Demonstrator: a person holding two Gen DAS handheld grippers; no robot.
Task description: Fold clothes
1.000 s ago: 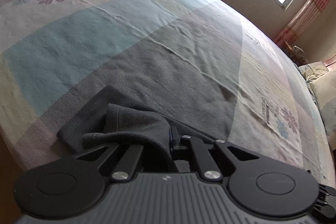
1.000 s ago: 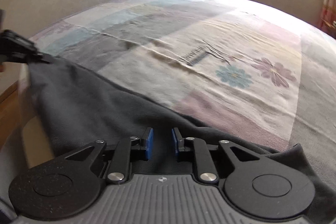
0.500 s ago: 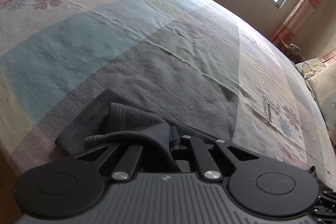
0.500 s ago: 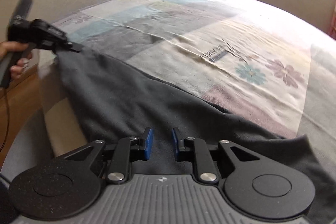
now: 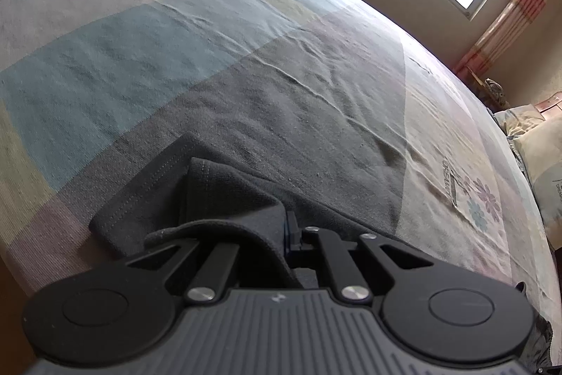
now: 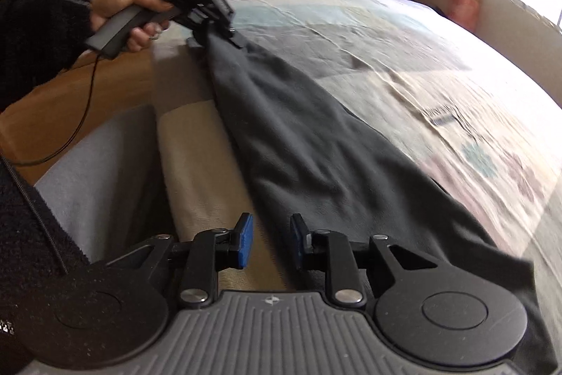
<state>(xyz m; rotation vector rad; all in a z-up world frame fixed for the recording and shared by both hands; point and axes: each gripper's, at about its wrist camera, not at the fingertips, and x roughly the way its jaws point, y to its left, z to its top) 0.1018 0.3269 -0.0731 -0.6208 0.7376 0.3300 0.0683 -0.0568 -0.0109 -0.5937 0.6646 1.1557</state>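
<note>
Left gripper (image 5: 286, 231) sits low centre in its own wrist view, jaws clamped tight on a fold of dark grey garment (image 5: 224, 195) that drapes over its left finger. From the right wrist view that same gripper shows in the upper left, tilted downward, gripped by a bare hand (image 6: 130, 13) coming out of a fuzzy black sleeve (image 6: 38, 34), a thin cable hanging from its handle. Right gripper (image 6: 268, 243) at bottom centre: jaws opening, blue pads (image 6: 244, 239) apart, neither pressing on the cloth.
</note>
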